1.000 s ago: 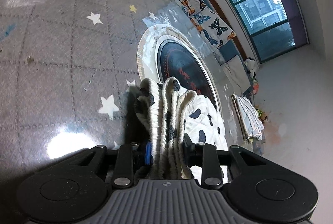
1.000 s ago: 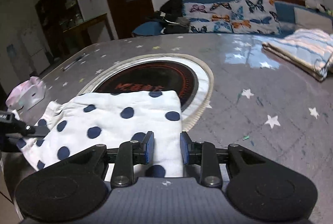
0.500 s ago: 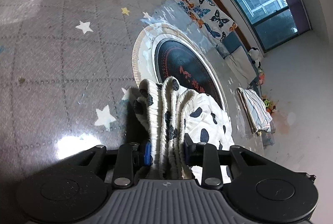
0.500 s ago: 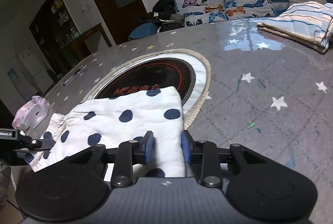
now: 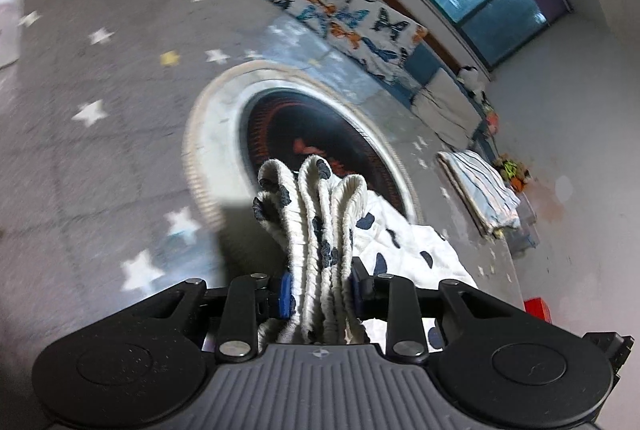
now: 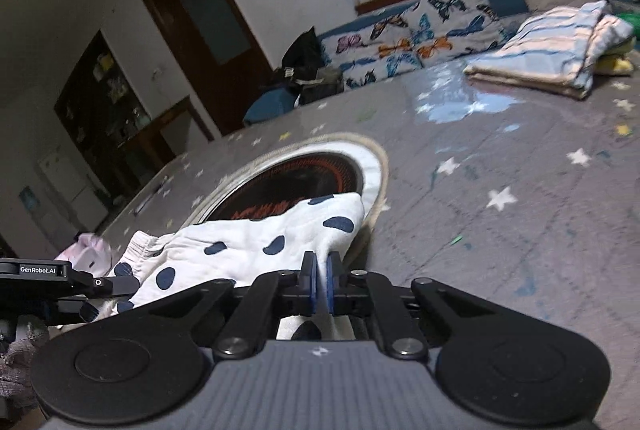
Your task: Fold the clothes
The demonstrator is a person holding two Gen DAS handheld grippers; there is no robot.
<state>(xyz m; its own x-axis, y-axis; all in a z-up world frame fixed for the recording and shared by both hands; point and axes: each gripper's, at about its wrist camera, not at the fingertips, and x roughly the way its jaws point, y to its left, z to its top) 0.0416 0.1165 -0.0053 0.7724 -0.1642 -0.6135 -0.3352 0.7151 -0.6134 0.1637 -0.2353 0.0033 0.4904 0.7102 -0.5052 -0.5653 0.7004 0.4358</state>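
Note:
A white garment with navy dots (image 6: 256, 242) lies on the grey star-patterned table, partly over the round black cooktop (image 6: 296, 182). My left gripper (image 5: 320, 290) is shut on the garment's bunched ribbed waistband (image 5: 316, 214), which sticks up between the fingers. My right gripper (image 6: 320, 286) is shut on the garment's other edge, with the cloth pinched between the blue pads and lifted a little. The left gripper also shows at the left edge of the right wrist view (image 6: 60, 286).
A folded striped cloth (image 6: 548, 54) lies at the table's far right. A butterfly-print cushion (image 6: 412, 30) lines the bench behind the table. A pink and white object (image 6: 88, 254) sits at the table's left end. A red box (image 5: 538, 308) is on the floor.
My right gripper has closed on the garment's edge and raised it. Both views have tilted and shifted; the left gripper still holds the waistband.

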